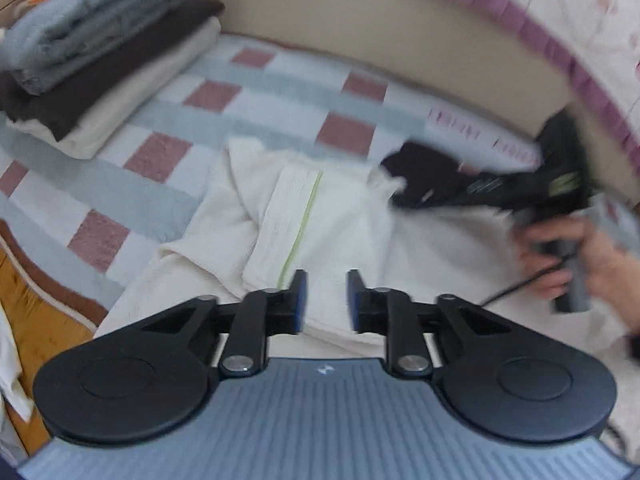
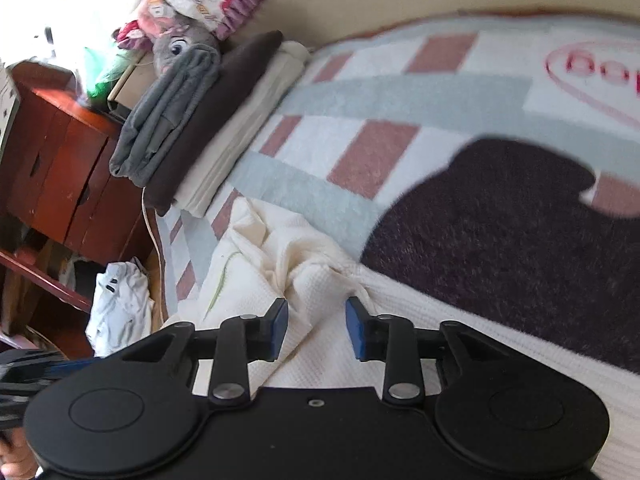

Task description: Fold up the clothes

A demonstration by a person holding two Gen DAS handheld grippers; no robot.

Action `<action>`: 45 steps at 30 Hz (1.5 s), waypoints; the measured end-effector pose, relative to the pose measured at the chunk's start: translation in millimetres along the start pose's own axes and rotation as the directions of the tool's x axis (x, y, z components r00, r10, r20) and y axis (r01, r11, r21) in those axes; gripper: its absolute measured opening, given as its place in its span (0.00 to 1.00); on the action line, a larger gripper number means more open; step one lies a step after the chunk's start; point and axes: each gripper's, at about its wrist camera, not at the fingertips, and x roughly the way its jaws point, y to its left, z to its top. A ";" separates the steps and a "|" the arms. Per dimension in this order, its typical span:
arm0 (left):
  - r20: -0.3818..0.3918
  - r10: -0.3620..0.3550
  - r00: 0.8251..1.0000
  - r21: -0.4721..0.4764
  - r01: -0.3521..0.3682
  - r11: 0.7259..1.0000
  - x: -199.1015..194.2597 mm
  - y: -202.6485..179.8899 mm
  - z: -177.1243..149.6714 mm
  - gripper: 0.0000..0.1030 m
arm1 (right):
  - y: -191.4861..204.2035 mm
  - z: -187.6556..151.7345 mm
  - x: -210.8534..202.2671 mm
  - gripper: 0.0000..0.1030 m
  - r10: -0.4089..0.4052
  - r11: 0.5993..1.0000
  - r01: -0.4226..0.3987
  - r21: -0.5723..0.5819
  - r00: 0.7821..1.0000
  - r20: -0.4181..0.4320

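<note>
**Both grippers open over a rumpled cream garment on the bed**

Nearest in the left wrist view, the left gripper (image 1: 325, 300) hangs just above the cream garment (image 1: 332, 224), its blue-padded jaws parted with a clear gap and nothing between them. Under and ahead of it the cloth lies crumpled, with a folded band edged by a thin green line (image 1: 302, 224) running away from the fingers.

In the right wrist view, the right gripper (image 2: 316, 330) is likewise spread apart and empty, poised over a bunched ridge of the same waffle-textured garment (image 2: 280, 264). From the left camera this gripper (image 1: 404, 196) appears blurred at the right, held by the person's hand (image 1: 576, 256), with a thin dark cable trailing from it across the cloth.

Just beyond the right gripper's fingers a dark brown fuzzy cloth (image 2: 512, 240) lies over the far edge of the cream garment and onto the checked blanket (image 2: 400, 100), a spread of white, pale blue and dusty pink squares that covers the bed.

Further off, at the bed's corner, a stack of folded clothes (image 1: 92, 68) rests on the blanket: a cream piece at the bottom, a dark brown one on it, a grey one on top. It stands well apart from both grippers. Behind the stack a plush toy (image 2: 176, 44) leans, and beside the bed stands a reddish wooden cabinet (image 2: 60, 160) with a pale crumpled cloth (image 2: 120, 308) below it. A beige headboard (image 1: 380, 40) bounds the far side.
</note>
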 end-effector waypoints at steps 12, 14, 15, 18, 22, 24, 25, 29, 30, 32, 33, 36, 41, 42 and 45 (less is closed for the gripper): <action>-0.027 -0.087 0.996 -0.210 0.079 0.974 73.4 48.2 4.4 0.35 | 14.6 -1.7 -5.4 0.40 0.008 1.000 -0.008 -0.006 0.999 -0.041; -0.037 -0.104 0.994 -0.172 0.096 0.981 75.3 44.0 4.9 0.14 | 14.6 -0.9 -6.6 0.40 0.022 1.000 -0.021 0.018 0.999 -0.038; -0.024 -0.075 0.997 -0.124 0.072 0.990 70.2 37.0 4.1 0.13 | 15.2 -0.9 -7.3 0.40 0.027 0.999 -0.026 0.020 0.999 -0.039; 0.093 0.016 0.996 -0.049 -0.011 0.999 37.7 16.5 -11.1 0.13 | 20.2 -2.3 -12.0 0.40 0.002 1.000 -0.002 -0.014 1.000 -0.015; 0.200 0.076 0.977 -0.029 -0.071 0.997 -3.3 -2.8 -41.1 0.13 | 24.7 -1.2 -20.1 0.42 -0.007 0.999 0.008 -0.048 1.000 0.021; 0.167 0.114 0.979 -0.059 -0.105 0.993 -10.1 -5.9 -54.9 0.15 | 24.8 0.1 -18.3 0.42 0.010 0.999 -0.010 -0.032 1.000 0.014; 0.146 0.131 0.981 -0.077 -0.121 0.990 -11.4 -6.4 -59.8 0.15 | 25.2 -0.2 -15.6 0.42 0.018 0.999 -0.018 -0.030 1.000 0.004; 0.054 0.119 0.991 -0.183 -0.107 0.977 -11.3 5.8 -70.7 0.15 | 25.6 -2.0 -1.8 0.42 0.065 0.998 -0.065 0.000 0.996 -0.058; 0.045 0.087 0.995 -0.243 -0.074 0.967 -11.4 13.3 -71.4 0.15 | 24.4 -3.1 2.7 0.42 0.089 0.996 -0.088 0.021 0.993 -0.078; 0.046 0.018 0.999 -0.350 -0.001 0.937 -12.4 25.1 -74.4 0.15 | 20.6 -5.6 13.0 0.42 0.140 0.989 -0.134 0.062 0.983 -0.118; 0.053 -0.019 0.998 -0.398 0.039 0.917 -13.2 30.1 -76.5 0.15 | 18.2 -6.9 19.2 0.42 0.159 0.986 -0.149 0.081 0.977 -0.142; 0.096 -0.077 0.992 -0.415 0.110 0.903 -17.8 28.8 -78.5 0.13 | 11.6 -10.8 32.1 0.44 0.167 0.982 -0.143 0.123 0.961 -0.219; 0.218 -0.074 0.973 -0.331 0.145 0.932 -41.9 22.9 -58.2 0.11 | 17.5 -10.5 21.9 0.57 0.171 0.983 -0.152 0.099 0.962 -0.213; 0.242 -0.073 0.967 -0.315 0.150 0.937 -46.9 22.1 -53.6 0.11 | 17.2 -11.2 25.5 0.57 0.172 0.983 -0.153 0.100 0.961 -0.218; 0.314 -0.028 0.949 -0.227 0.103 0.968 -66.1 16.6 -32.0 0.11 | 17.8 -9.8 36.9 0.62 0.202 0.977 -0.180 0.115 0.953 -0.224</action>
